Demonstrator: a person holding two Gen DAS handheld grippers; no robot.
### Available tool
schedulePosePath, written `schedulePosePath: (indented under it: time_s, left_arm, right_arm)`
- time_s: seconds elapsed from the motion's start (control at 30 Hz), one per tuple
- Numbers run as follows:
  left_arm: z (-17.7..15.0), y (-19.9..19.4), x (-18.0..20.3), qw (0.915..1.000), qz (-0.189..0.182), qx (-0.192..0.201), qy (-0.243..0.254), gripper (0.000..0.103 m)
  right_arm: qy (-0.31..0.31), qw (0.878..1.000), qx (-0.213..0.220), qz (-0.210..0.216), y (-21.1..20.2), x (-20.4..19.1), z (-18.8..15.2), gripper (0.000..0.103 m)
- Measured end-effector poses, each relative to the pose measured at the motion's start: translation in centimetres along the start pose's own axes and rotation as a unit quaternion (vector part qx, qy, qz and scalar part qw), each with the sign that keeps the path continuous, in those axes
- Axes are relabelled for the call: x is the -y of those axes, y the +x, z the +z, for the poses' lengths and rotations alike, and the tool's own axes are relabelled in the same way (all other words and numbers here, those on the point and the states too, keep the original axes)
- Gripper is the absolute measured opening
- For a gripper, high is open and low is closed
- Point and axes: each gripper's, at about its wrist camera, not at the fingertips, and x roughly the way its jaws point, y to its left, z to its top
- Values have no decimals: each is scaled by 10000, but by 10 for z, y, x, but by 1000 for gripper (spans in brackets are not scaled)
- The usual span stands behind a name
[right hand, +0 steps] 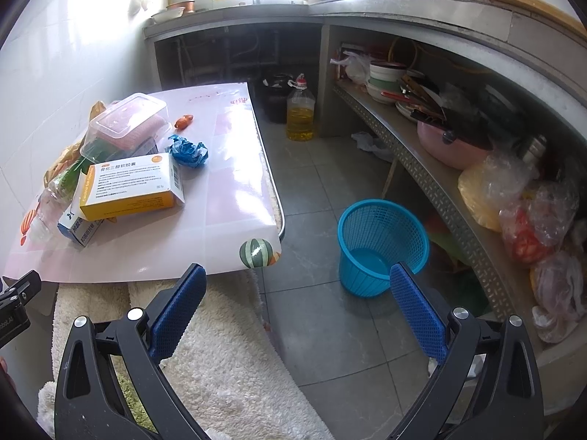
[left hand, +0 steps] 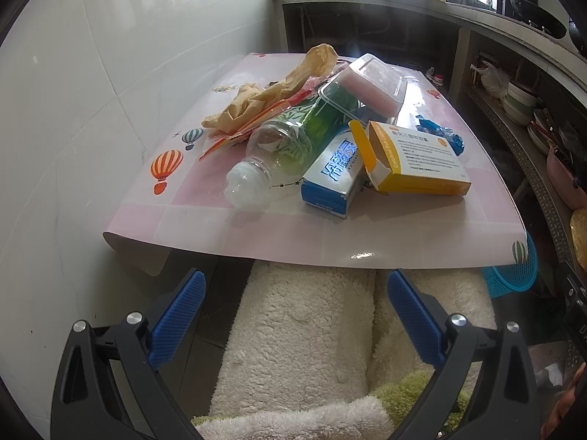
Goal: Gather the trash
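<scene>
Left gripper (left hand: 295, 315): jaws spread wide, nothing between the blue pads (left hand: 178, 315). It hangs short of the near edge of the table (left hand: 256, 234), over a white fleece cover.

Trash heap sits on the pink balloon-print cloth, at twelve o'clock from the left fingers, well apart from them. Left to right in the left wrist view: crumpled brown paper bag (left hand: 271, 91) at eleven o'clock; clear plastic bottle (left hand: 286, 143) with green label, long axis running from the cap at the near left toward one o'clock; blue-and-white carton (left hand: 332, 176) leaning against it; yellow medicine box (left hand: 414, 157), flap open, long axis across the view; clear plastic tub (left hand: 370, 82) inverted on top behind; blue foil wrapper (left hand: 442, 135) lying apart at one o'clock.

Right gripper (right hand: 297, 310): also released, empty. From it the heap lies at ten o'clock; the blue mesh bin (right hand: 381, 245) stands on the floor tiles at one o'clock, near the right finger.

Judgement: collection not begun. Left gripper faces the pile squarely; right is nearer the bin. Bottle cap is the closest end.
</scene>
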Motion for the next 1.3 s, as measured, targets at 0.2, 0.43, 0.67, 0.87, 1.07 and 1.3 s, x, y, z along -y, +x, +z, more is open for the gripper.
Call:
schedulePosePath:
  time_s: [0.2,0.43,0.67,0.87,1.07,1.3]
  left_arm:
    - [0,1,-1,10000,10,6,-13,97]
    - [0,2,-1,10000,24,7,-16,97]
    - [1,3,-3,10000,32,0,-39,97]
    - [1,3,-4,10000,31,-3,-39,97]
    - [1,3,-3,10000,35,-4,-42,97]
    - [-2,6,-4,10000,32,-25,-62,97]
  right_arm:
    - [-19,10000,-2,12,2,-3,0,96]
    - [-17,10000,-4,9,2,-3,1,96]
    - [-16,10000,-15,0,2,-3,3,96]
    - [-9,10000,-17,-4,3,-3,2,96]
    - [-3,10000,-40,-1,4,-3,2,96]
    - [-20,9999,-115,-17,6,-4,0,96]
